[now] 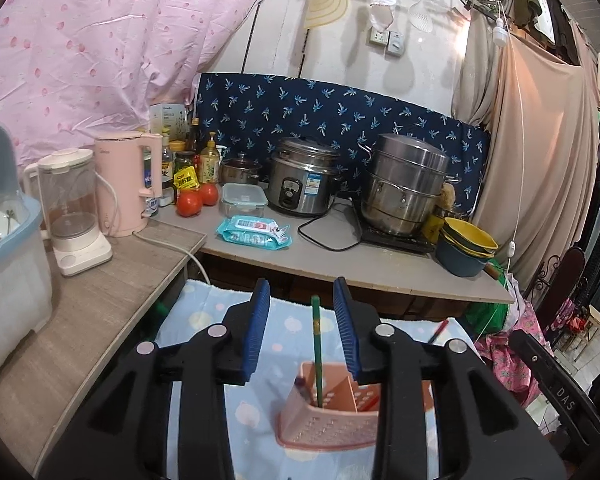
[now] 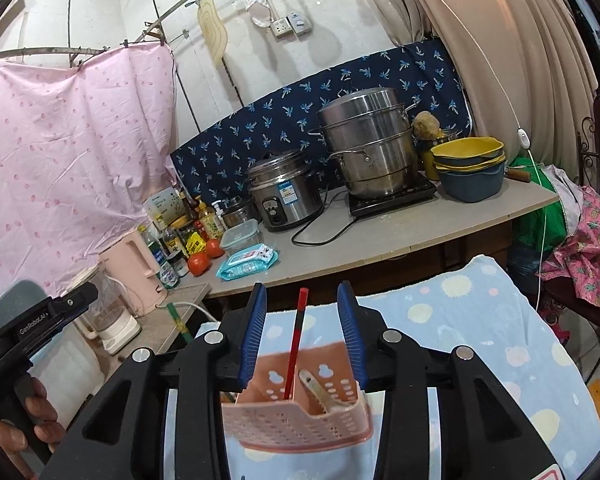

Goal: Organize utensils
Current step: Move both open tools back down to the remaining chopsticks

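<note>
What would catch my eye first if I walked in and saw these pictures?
Probably the pink utensil holder on the pastel-spotted blue cloth, framed close up by each open gripper's blue-padded fingers. A red chopstick stands in it between the right gripper fingers, a green chopstick between the left gripper fingers. Behind, a steel steamer pot and rice cooker crowd the counter before the navy patterned cloth.

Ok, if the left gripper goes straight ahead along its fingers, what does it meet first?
Probably the green chopstick standing in the pink holder, right between the open left gripper fingers; behind it lies the patterned cloth. Depth is uncertain.
</note>
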A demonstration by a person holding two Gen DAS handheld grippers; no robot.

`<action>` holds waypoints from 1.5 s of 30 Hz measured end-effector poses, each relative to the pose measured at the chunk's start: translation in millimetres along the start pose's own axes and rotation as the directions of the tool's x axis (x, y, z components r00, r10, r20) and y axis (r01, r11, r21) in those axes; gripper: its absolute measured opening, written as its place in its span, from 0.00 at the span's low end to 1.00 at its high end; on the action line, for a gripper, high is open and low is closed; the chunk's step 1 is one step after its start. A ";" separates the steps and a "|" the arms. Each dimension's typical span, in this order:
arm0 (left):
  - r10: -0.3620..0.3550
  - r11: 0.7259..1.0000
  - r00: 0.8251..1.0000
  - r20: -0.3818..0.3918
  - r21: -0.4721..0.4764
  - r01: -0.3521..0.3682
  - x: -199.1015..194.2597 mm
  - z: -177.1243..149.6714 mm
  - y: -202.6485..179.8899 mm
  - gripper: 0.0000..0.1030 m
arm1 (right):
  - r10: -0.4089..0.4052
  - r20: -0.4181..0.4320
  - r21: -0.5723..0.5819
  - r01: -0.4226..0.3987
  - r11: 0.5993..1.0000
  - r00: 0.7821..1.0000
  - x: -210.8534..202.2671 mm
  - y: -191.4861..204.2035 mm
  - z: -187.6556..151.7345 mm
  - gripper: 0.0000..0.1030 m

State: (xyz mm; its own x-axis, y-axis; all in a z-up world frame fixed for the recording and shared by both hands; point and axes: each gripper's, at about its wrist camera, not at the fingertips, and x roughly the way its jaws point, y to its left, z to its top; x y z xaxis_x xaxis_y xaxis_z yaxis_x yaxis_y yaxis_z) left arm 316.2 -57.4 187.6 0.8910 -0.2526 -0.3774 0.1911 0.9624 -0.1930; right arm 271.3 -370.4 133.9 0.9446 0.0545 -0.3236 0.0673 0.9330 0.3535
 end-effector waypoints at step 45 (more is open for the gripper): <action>0.077 0.995 0.881 -0.467 0.091 -0.039 -118.8 -285.3 28.4 0.31 | -0.149 -0.438 -0.149 0.092 0.985 0.887 -153.4 -9.6 -273.6 0.34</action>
State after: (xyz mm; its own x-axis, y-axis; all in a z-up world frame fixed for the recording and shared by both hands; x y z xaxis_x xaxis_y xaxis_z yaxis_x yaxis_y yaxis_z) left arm 98.3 -28.5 -31.5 0.6075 -0.1952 -0.7700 0.1931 0.9766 -0.0952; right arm 37.9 -290.5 -60.0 0.6868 0.0654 -0.7239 0.1052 0.9765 0.1880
